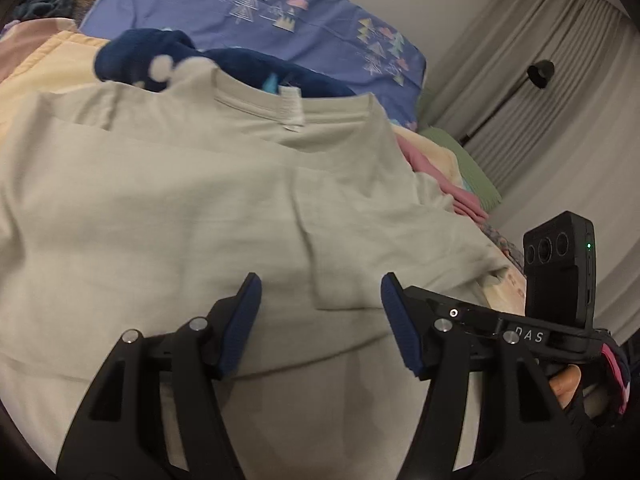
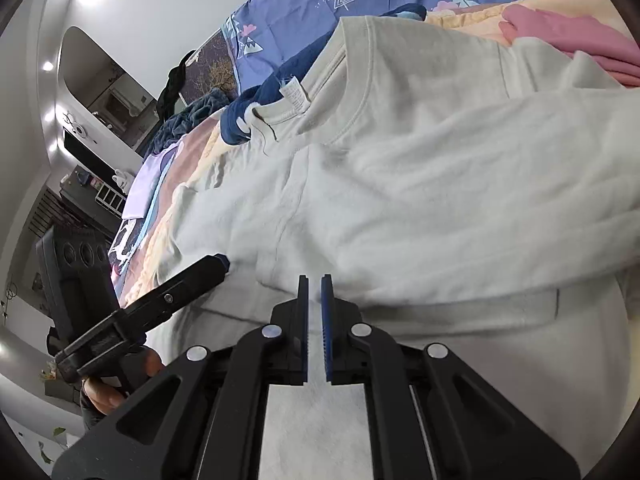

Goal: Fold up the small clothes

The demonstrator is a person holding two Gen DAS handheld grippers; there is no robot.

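A pale beige T-shirt (image 1: 160, 208) (image 2: 440, 200) lies spread on the bed, its neck label (image 1: 291, 110) (image 2: 296, 94) at the far side. One side with its sleeve (image 1: 344, 248) is folded in over the body. My left gripper (image 1: 320, 320) hovers open over the shirt's near part, nothing between its blue pads. My right gripper (image 2: 315, 280) is shut, tips resting at the edge of the folded layer; I see no cloth pinched between them. One finger (image 2: 192, 280) of the left gripper shows beside it. The right gripper's camera housing (image 1: 560, 264) stands close on the right.
A dark blue fleece garment (image 1: 152, 56) (image 2: 280, 76) lies past the collar, a pink garment (image 1: 440, 184) (image 2: 560, 36) at the shirt's side. A blue patterned pillow (image 1: 280, 12) sits behind. Curtains (image 1: 540, 120) hang to the right; a mirror and shelves (image 2: 100, 92) stand off the bed's left.
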